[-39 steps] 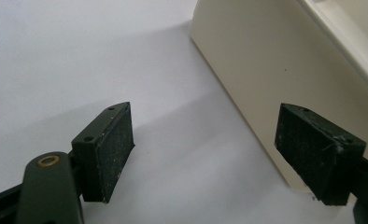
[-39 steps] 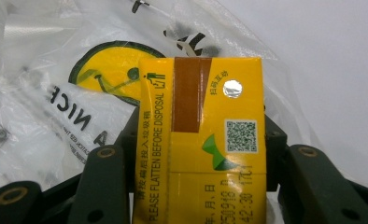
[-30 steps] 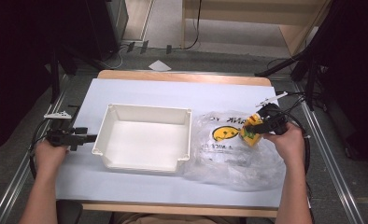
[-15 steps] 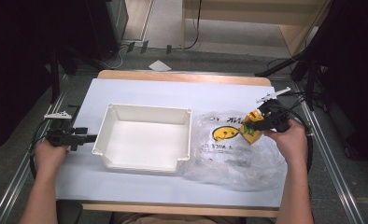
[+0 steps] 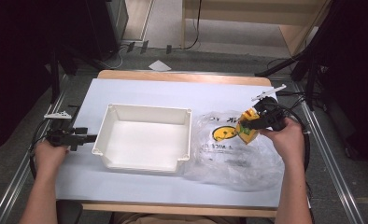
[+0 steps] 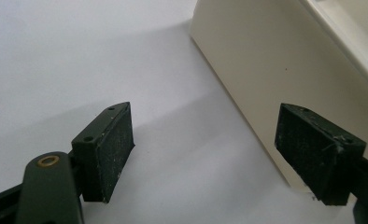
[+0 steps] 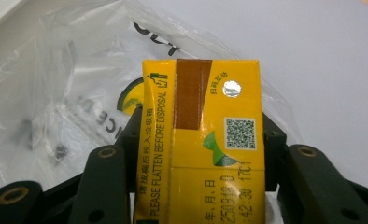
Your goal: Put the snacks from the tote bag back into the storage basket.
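My right gripper [image 5: 252,125] is shut on a yellow drink carton [image 5: 246,129], held above a clear plastic bag [image 5: 229,149] with a yellow smiley print at the table's right. In the right gripper view the carton [image 7: 203,140] sits clamped between the two black jaws, its foil straw hole and QR code facing up, the bag [image 7: 56,93] behind it. A white plastic bin [image 5: 145,137] stands empty at mid-table. My left gripper [image 5: 89,138] is open, low on the table just left of the bin. In the left gripper view its fingers [image 6: 108,149] stand wide apart beside the bin's wall [image 6: 285,70].
The table has a white cover [image 5: 173,91] with a wooden edge [image 5: 182,77] at the far side. Cables trail off the right edge near the right hand. Black stands and floor clutter lie beyond the table.
The right gripper with the carton has shifted slightly, staying over the bag. The left gripper has stayed beside the bin.
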`<act>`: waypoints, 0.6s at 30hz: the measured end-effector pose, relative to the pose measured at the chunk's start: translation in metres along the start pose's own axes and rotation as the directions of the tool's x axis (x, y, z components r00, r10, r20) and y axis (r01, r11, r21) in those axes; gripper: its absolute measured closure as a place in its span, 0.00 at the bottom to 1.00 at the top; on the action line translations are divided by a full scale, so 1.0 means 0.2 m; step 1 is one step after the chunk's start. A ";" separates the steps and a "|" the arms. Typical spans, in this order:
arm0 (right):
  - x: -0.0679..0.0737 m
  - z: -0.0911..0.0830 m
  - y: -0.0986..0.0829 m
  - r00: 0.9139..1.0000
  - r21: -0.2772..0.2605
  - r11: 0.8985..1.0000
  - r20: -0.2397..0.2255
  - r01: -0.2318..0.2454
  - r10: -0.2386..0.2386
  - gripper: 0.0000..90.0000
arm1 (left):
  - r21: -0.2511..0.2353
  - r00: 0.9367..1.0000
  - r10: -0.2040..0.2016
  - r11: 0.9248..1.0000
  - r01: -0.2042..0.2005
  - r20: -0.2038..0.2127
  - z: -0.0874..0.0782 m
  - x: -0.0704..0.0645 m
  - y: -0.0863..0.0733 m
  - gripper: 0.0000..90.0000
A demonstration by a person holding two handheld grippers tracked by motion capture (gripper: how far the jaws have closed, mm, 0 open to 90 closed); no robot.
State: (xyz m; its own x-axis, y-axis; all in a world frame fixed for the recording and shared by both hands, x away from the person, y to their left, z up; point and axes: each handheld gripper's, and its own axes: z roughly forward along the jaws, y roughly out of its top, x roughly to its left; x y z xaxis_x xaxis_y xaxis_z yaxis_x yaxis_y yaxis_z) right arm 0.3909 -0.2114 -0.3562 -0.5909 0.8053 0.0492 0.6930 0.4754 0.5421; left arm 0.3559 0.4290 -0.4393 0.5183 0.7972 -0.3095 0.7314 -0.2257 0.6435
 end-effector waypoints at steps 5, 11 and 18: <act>0.03 0.00 0.02 1.000 0.002 1.000 -0.011 0.013 -0.013 0.59 | -0.001 1.000 0.000 1.000 0.000 0.000 0.00 0.00 0.00 0.23; 0.06 0.02 0.04 1.000 0.014 1.000 -0.024 0.018 -0.018 0.59 | -0.001 1.000 0.000 1.000 0.000 0.001 0.00 0.00 0.00 0.23; 0.10 0.04 0.06 0.999 0.027 0.999 -0.038 0.038 -0.037 0.59 | -0.001 1.000 0.001 1.000 -0.001 0.000 0.00 0.00 0.00 0.23</act>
State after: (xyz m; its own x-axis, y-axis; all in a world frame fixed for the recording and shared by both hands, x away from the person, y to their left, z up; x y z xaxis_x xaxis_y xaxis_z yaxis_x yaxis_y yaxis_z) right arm 0.3910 -0.1856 -0.3554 -0.6311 0.7733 0.0607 0.6809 0.5148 0.5209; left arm 0.3560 0.4286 -0.4392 0.5192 0.7969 -0.3089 0.7303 -0.2258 0.6448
